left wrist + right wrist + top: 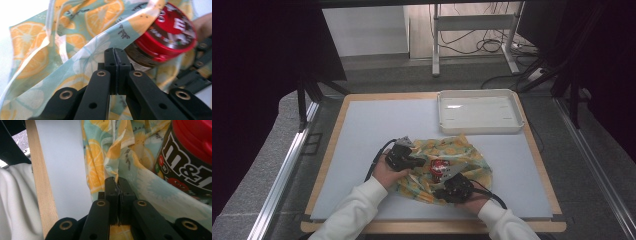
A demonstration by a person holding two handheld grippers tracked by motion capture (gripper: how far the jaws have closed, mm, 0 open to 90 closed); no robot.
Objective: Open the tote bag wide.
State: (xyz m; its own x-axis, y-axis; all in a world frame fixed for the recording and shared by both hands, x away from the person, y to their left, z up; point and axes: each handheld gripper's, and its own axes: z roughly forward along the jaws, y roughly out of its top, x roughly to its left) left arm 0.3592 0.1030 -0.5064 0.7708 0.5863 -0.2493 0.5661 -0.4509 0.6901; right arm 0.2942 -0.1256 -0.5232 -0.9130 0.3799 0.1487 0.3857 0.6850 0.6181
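Cloth (447, 167) w/ orange-slice print on pale teal lies bunched on the grey mat (362, 150), toward the near edge of the wooden table (331, 150). M&M's tub (439, 167) w/ red lid sits in the middle of it, fabric gathered up around its sides; in the left gripper view the tub (165, 37) leans tilted, lid toward the camera.

Left gripper (408, 161) works at the cloth's left side, jaws clenched tight; left gripper view shows them meeting just in front of a fold (95, 52) of the cloth, but whether fabric is pinched between the tips I can't tell.

Right gripper (451, 187) is at the cloth's near-right edge, jaws clamped on a cloth hem; right gripper view shows the fabric edge (112, 165) running down into the closed tips, tub (190, 160) just beside on the right.

White tray (479, 112) stands at the far right of the mat, well apart from the cloth. Person's white sleeves (354, 210) come in from the bottom.
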